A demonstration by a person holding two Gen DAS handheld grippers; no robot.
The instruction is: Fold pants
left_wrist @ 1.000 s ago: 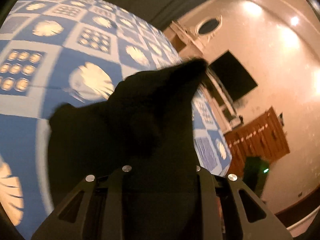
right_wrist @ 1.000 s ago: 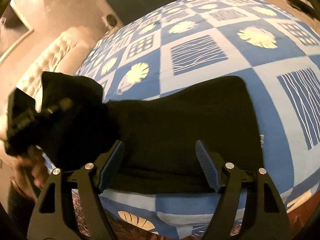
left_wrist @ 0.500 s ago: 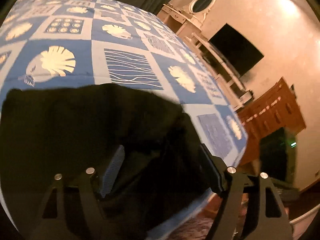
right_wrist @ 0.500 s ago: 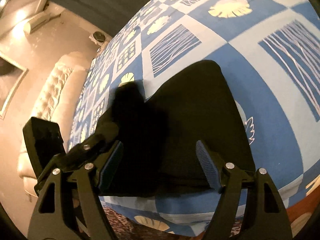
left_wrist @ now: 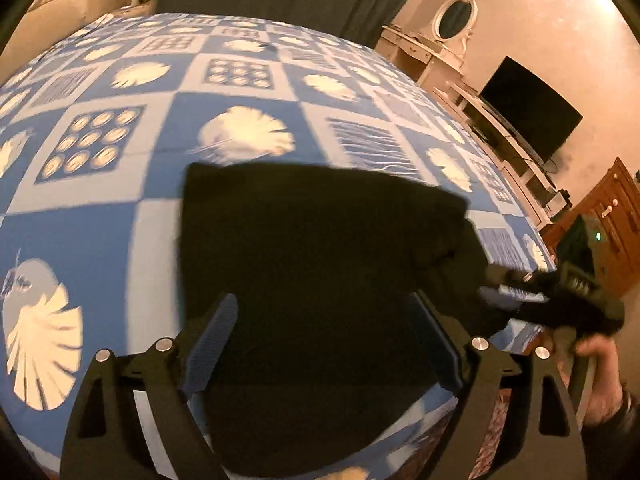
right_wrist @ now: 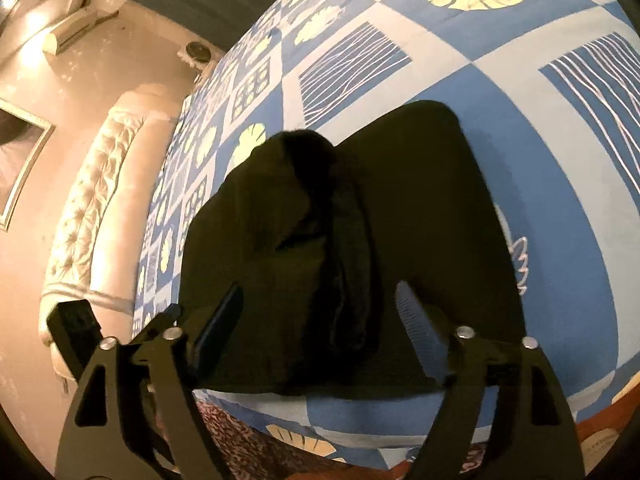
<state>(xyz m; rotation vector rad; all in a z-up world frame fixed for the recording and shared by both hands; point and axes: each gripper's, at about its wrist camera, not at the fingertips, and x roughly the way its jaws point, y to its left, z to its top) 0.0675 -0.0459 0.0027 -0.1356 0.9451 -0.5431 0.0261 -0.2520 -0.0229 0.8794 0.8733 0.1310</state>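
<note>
Black pants [left_wrist: 320, 264] lie folded at the near edge of the blue patterned bedspread [left_wrist: 120, 168], the near fold overhanging that edge slightly; bare cover runs from 9 through 12 to 2 o'clock. A tufted headboard [right_wrist: 92, 200] is at 9 o'clock in the right wrist view, and in the left wrist view a TV [left_wrist: 528, 116] sits at 2. Left gripper [left_wrist: 324, 340] and right gripper [right_wrist: 320, 320] both hover spread wide over the pants, gripping nothing.

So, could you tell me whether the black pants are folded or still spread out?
Folded: the black pants lie on the bedspread as one compact block, with stacked layers bunched along the middle.
</note>
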